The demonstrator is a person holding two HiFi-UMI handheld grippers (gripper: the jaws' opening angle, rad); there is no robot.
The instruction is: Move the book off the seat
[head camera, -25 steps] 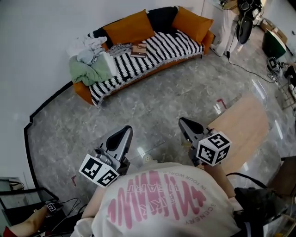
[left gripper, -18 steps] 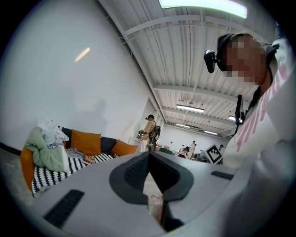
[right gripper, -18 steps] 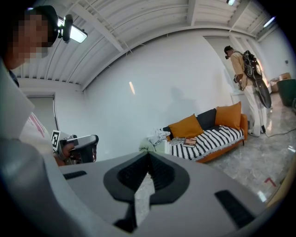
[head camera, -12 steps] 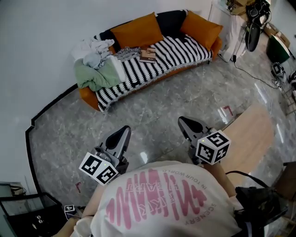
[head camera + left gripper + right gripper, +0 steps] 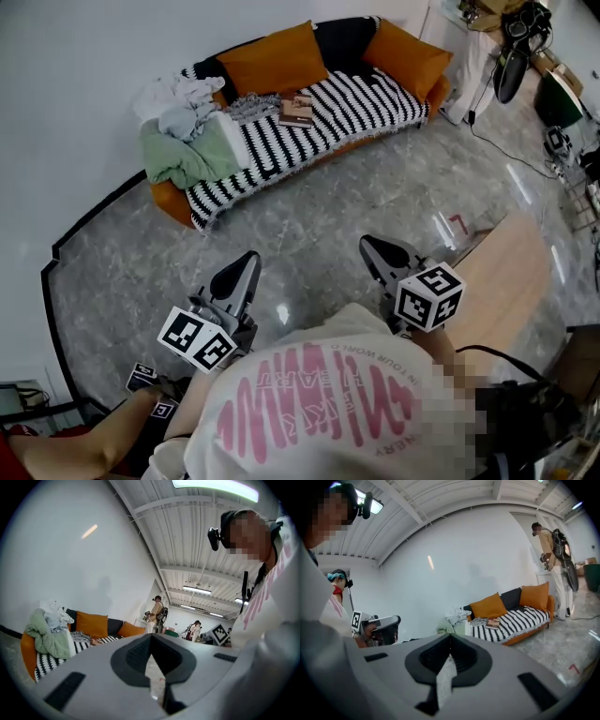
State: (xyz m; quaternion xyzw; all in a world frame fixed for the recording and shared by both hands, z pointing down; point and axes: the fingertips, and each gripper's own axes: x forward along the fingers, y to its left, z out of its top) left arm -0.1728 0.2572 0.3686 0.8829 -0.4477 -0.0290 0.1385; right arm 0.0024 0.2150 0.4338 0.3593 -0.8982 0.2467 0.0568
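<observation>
**Spotter:** Where are your claws?

**Me:** Nearest me, both are over the grey marbled floor (image 5: pixel 309 216). My left claw (image 5: pixel 246 262) and my right claw (image 5: pixel 373 249) each have their jaws pressed together, with nothing between them.

**Spotter:** And the book?

**Me:** It's far off, well apart from both claws. It's a small brown book (image 5: pixel 300 109) lying flat on the black-and-white striped throw of the orange sofa (image 5: pixel 375 103). It sits about mid-seat, just right of a crumpled grey cloth (image 5: pixel 248 105).

**Spotter:** How will it handle?

**Me:** I'd judge it stiff and fairly light, with covers that may be slick. I'd pinch it across a free edge, close to the spine so the pages don't splay.

**Spotter:** Which way does it run?

**Me:** Its long axis seems to go from the seat's front toward the cushions. It's too small for me to tell where the spine is.
</observation>
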